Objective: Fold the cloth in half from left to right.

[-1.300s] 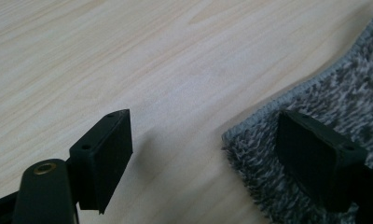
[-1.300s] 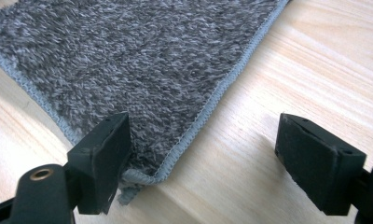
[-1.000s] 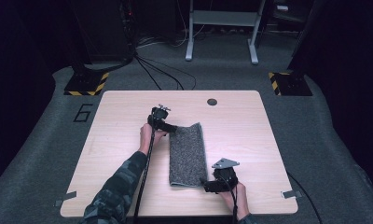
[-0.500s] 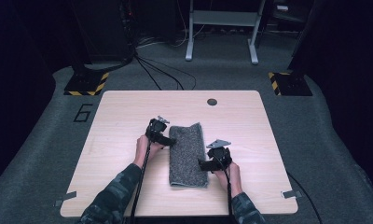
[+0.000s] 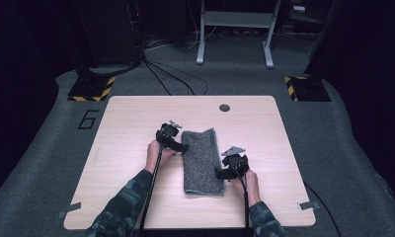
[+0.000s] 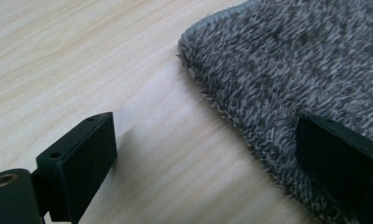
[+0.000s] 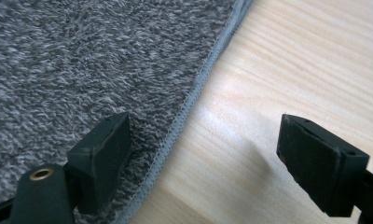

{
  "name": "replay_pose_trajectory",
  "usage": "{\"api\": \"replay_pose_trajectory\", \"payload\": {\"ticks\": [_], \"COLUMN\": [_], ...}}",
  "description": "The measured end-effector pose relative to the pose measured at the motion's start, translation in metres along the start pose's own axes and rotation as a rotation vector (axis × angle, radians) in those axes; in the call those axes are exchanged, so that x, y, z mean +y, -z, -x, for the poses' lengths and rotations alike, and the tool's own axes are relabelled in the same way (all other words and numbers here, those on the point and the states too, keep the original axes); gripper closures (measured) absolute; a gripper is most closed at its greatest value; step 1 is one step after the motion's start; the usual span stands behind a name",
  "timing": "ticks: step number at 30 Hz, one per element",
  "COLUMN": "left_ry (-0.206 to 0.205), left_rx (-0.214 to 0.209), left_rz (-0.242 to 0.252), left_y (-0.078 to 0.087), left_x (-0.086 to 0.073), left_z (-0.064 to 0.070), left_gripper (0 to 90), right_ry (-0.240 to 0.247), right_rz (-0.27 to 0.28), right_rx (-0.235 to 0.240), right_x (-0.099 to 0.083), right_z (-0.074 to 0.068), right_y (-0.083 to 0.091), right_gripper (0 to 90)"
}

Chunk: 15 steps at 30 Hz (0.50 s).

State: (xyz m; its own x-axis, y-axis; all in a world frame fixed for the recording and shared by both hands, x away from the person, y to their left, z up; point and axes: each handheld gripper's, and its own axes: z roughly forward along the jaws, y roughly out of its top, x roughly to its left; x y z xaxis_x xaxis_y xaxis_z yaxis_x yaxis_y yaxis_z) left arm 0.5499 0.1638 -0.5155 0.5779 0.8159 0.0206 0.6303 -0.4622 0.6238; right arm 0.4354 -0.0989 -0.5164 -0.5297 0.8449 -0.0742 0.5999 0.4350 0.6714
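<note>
A grey fuzzy towel (image 5: pixel 201 160), folded into a long strip, lies in the middle of the wooden table (image 5: pixel 126 123). My left gripper (image 5: pixel 178 146) sits at the towel's left edge, near its far end. It is open, one jaw over bare wood and the other over the towel (image 6: pixel 287 79). My right gripper (image 5: pixel 220 173) is at the towel's right edge, near its front end. It too is open and straddles the stitched hem, with the towel (image 7: pixel 82 60) under its left jaw. Nothing is gripped.
A small dark round disc (image 5: pixel 224 107) is set in the table near its far edge. Bare wood lies to the left and right of the towel. Floor cables (image 5: pixel 171 79) and a metal stand (image 5: pixel 235 34) are beyond the table.
The left gripper has pulled back from the towel's far left corner to its left edge. The right gripper has moved forward from the front edge to the towel's right side.
</note>
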Motion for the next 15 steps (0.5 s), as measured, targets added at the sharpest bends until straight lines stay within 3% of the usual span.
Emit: {"api": "replay_pose_trajectory", "payload": {"ticks": [2,3,6,8,9,11,15], "left_ry": [-0.008,-0.021,-0.007,-0.007,-0.027,-0.038,-0.106], "left_rx": [0.003,-0.005,-0.027,-0.049,-0.064,-0.075,-0.078], "left_rz": [0.005,0.008,0.03,0.05,0.052,0.051,0.018], "left_y": [0.0,0.002,0.01,0.021,0.031,0.034,0.04], "left_x": [0.0,0.001,0.0,-0.001,-0.005,-0.007,-0.022], "left_z": [0.0,0.002,0.003,0.006,0.014,0.018,0.036], "left_gripper": [6.7,8.2,10.1,10.2,10.4,10.7,11.0], "right_ry": [0.005,-0.006,-0.041,-0.038,-0.042,-0.038,-0.012], "right_rz": [0.001,-0.012,0.014,0.02,0.023,0.019,-0.018], "right_rx": [0.001,0.035,0.086,0.069,0.065,0.055,0.013], "right_x": [0.0,0.002,0.006,0.011,0.013,0.015,0.018], "right_z": [0.001,0.003,0.009,0.01,0.009,0.009,0.006], "right_y": [0.0,0.0,0.001,0.002,0.001,0.001,-0.007], "right_gripper": [18.0,19.7,19.9,20.1,20.3,20.5,21.3]}}
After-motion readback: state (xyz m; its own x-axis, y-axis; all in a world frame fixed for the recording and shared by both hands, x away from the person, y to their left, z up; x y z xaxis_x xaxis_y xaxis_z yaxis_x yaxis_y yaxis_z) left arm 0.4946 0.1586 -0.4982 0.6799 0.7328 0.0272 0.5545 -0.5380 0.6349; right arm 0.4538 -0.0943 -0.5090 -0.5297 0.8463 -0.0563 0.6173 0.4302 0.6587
